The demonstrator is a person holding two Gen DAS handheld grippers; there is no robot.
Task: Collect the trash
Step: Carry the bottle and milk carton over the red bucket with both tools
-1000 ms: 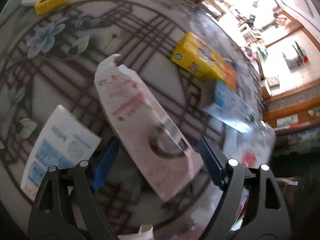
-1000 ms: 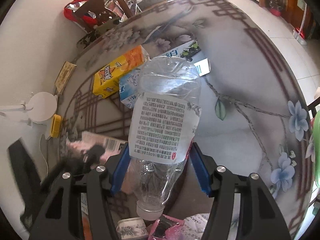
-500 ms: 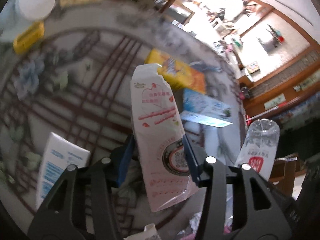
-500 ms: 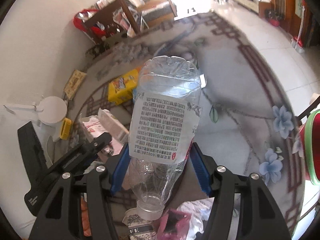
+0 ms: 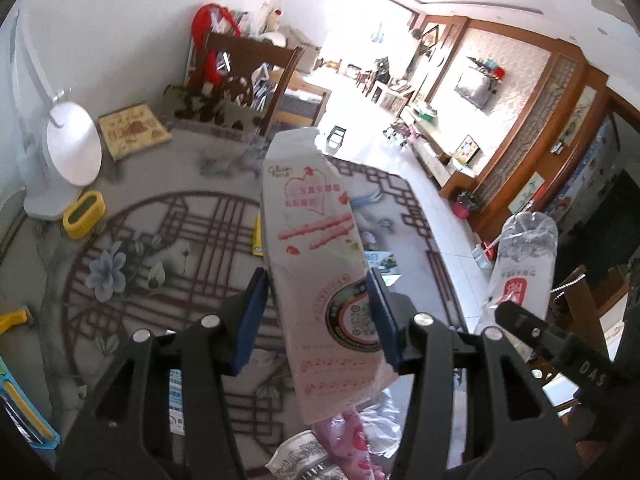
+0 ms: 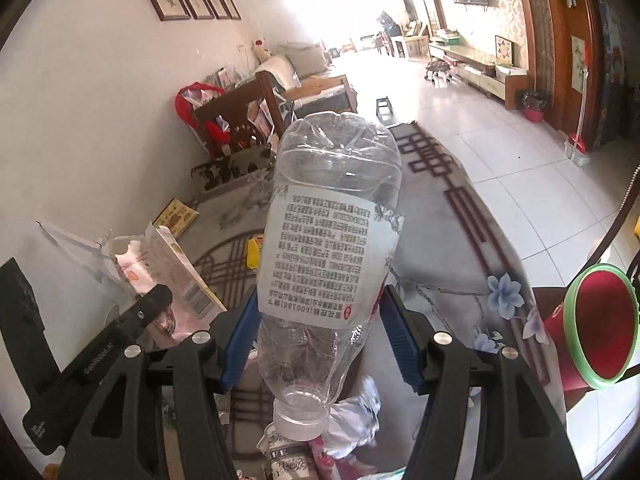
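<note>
1. Left gripper clamping a torn pink-printed carton near its lower half, above the patterned table.
2. Right gripper squeezing an empty plastic bottle, cap down, by its lower body.
3. Both looking light, crushable, slippery; gripping mid-body.

The round tabletop bears a dark lattice and blue flower print. Near its far edge stand a white fan and a framed picture; beside the fan lies a yellow box.
</note>
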